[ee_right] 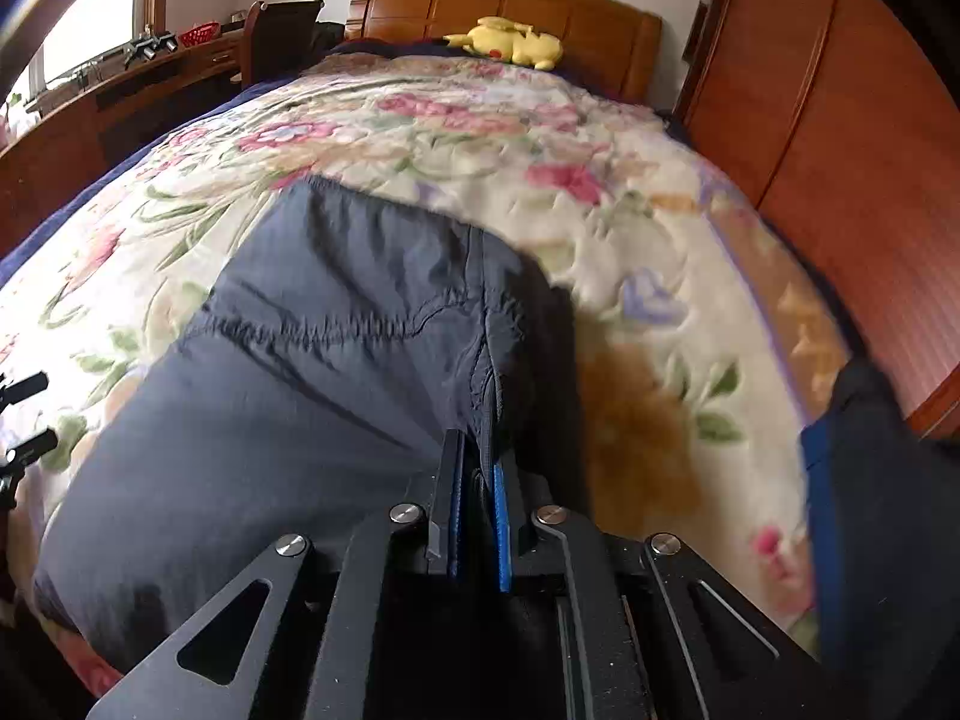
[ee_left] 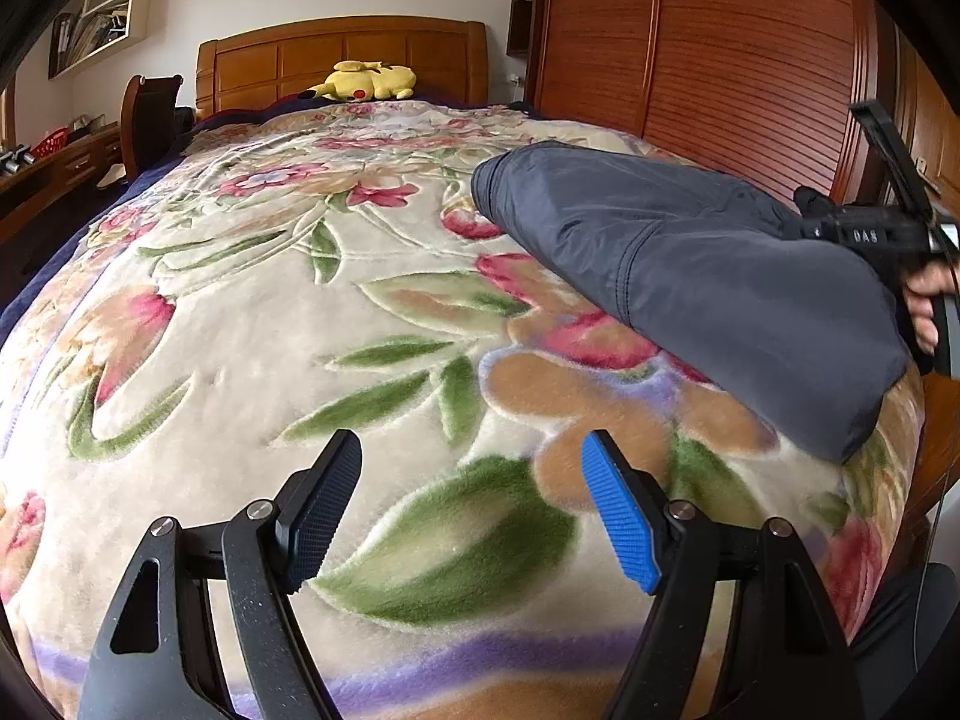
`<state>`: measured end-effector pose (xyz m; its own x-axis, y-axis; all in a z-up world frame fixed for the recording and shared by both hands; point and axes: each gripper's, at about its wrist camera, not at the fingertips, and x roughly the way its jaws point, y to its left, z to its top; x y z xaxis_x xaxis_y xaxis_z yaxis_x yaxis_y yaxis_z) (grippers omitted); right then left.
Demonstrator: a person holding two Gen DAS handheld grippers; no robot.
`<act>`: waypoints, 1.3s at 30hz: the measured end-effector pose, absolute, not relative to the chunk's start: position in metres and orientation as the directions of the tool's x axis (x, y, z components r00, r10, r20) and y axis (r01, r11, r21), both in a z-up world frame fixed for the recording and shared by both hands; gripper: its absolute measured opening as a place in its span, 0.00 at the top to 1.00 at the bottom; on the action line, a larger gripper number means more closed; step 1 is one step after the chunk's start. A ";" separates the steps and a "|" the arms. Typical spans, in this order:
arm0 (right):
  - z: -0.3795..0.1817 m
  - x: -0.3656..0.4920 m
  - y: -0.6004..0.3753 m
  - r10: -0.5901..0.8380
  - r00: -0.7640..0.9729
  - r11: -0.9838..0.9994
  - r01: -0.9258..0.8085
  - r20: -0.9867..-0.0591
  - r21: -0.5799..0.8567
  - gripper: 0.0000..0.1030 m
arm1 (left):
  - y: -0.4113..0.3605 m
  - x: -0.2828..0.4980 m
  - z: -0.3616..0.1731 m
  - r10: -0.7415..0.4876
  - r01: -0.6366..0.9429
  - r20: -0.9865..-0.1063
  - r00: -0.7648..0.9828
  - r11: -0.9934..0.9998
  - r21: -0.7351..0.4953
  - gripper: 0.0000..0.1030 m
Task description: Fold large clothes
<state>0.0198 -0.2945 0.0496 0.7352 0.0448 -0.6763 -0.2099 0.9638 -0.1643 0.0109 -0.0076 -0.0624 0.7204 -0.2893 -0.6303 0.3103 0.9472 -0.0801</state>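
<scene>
A dark grey pair of trousers (ee_left: 690, 264) lies folded on the floral blanket (ee_left: 300, 312) toward the bed's right side. My left gripper (ee_left: 471, 462) is open and empty, hovering over the blanket to the left of the garment. My right gripper (ee_right: 477, 456) is shut on the trousers (ee_right: 300, 372) at their near edge, by a seam; the elastic waistband shows across the cloth. The right gripper also shows in the left wrist view (ee_left: 804, 228), at the garment's far right edge.
A yellow plush toy (ee_left: 363, 81) lies by the wooden headboard (ee_left: 342, 54). A wooden wardrobe (ee_left: 720, 60) stands along the right of the bed. A desk (ee_left: 54, 162) and chair (ee_left: 150, 114) stand to the left.
</scene>
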 end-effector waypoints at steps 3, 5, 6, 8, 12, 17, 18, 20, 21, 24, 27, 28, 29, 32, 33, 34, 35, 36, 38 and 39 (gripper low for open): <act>0.053 0.004 -0.288 0.042 0.763 0.968 -0.191 -0.645 -0.163 0.74 | -0.012 0.012 -0.055 -0.274 0.307 -0.630 0.727 0.950 -0.058 0.26; 0.066 -0.019 -0.302 0.053 0.791 0.972 -0.182 -0.610 -0.151 0.58 | -0.015 0.012 -0.048 -0.270 0.311 -0.624 0.734 0.949 -0.044 0.25; 0.069 -0.030 -0.306 0.059 0.803 0.974 -0.176 -0.592 -0.142 0.48 | -0.018 0.013 -0.044 -0.268 0.313 -0.619 0.738 0.949 -0.039 0.25; 0.073 -0.051 -0.320 0.067 0.822 0.979 -0.163 -0.565 -0.121 0.41 | -0.024 0.015 -0.036 -0.274 0.320 -0.611 0.743 0.947 -0.036 0.25; 0.068 -0.089 -0.344 0.072 0.858 0.988 -0.132 -0.509 -0.083 0.41 | -0.038 0.023 -0.019 -0.289 0.339 -0.583 0.759 0.941 -0.025 0.25; 0.046 -0.109 -0.353 0.116 0.835 0.988 -0.153 -0.538 -0.025 0.41 | -0.057 0.051 -0.007 -0.302 0.353 -0.571 0.763 0.935 -0.022 0.25; 0.040 -0.108 -0.354 0.113 0.830 0.988 -0.150 -0.547 -0.022 0.41 | -0.061 0.058 -0.004 -0.302 0.354 -0.566 0.767 0.935 -0.019 0.25; 0.035 -0.111 -0.359 0.110 0.818 0.991 -0.135 -0.565 -0.003 0.41 | -0.065 0.069 -0.001 -0.310 0.358 -0.556 0.771 0.933 -0.023 0.25; 0.033 -0.110 -0.362 0.119 0.812 0.991 -0.132 -0.571 0.019 0.41 | -0.067 0.077 0.001 -0.312 0.360 -0.552 0.773 0.933 -0.023 0.25; 0.024 -0.105 -0.366 0.113 0.805 0.993 -0.101 -0.583 0.053 0.41 | -0.071 0.099 0.002 -0.305 0.353 -0.553 0.775 0.935 -0.021 0.25; 0.018 -0.088 -0.365 0.105 0.798 0.994 -0.090 -0.593 0.054 0.41 | -0.073 0.127 -0.002 -0.286 0.340 -0.566 0.773 0.940 -0.011 0.25; 0.017 -0.084 -0.364 0.096 0.801 0.995 -0.083 -0.591 0.049 0.41 | -0.074 0.138 -0.004 -0.278 0.334 -0.573 0.771 0.942 -0.007 0.25; 0.017 -0.084 -0.363 0.083 0.805 0.996 -0.072 -0.588 0.043 0.41 | -0.075 0.145 -0.005 -0.273 0.333 -0.579 0.768 0.943 -0.004 0.25; 0.003 -0.069 -0.363 0.047 0.794 0.999 -0.038 -0.607 0.028 0.39 | -0.080 0.169 -0.010 -0.265 0.336 -0.594 0.759 0.942 0.009 0.26; -0.003 -0.063 -0.364 0.037 0.789 0.999 -0.030 -0.614 0.022 0.36 | -0.083 0.178 -0.011 -0.260 0.339 -0.601 0.756 0.941 0.019 0.26; -0.008 -0.059 -0.364 0.035 0.789 0.999 -0.028 -0.614 0.021 0.33 | -0.085 0.185 -0.013 -0.262 0.341 -0.604 0.753 0.940 0.019 0.25; -0.011 -0.057 -0.365 0.036 0.791 0.999 -0.025 -0.610 0.026 0.32 | -0.088 0.194 -0.016 -0.271 0.348 -0.611 0.743 0.938 0.007 0.25; -0.014 -0.055 -0.367 0.040 0.795 0.999 -0.021 -0.606 0.039 0.30 | -0.089 0.200 -0.018 -0.277 0.351 -0.619 0.735 0.936 -0.002 0.25; -0.020 -0.055 -0.372 0.062 0.797 0.997 -0.018 -0.600 0.079 0.30 | -0.094 0.213 -0.026 -0.285 0.358 -0.637 0.716 0.934 -0.015 0.26; -0.022 -0.055 -0.374 0.073 0.798 0.995 -0.014 -0.598 0.103 0.30 | -0.095 0.218 -0.030 -0.287 0.361 -0.643 0.710 0.932 -0.018 0.26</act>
<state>-0.0549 -0.3736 -0.0224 0.7981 0.0732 -0.5981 -0.0144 0.9946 0.1025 0.2179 -0.0952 -0.0300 0.7096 -0.2873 -0.6433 0.3613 0.9323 -0.0178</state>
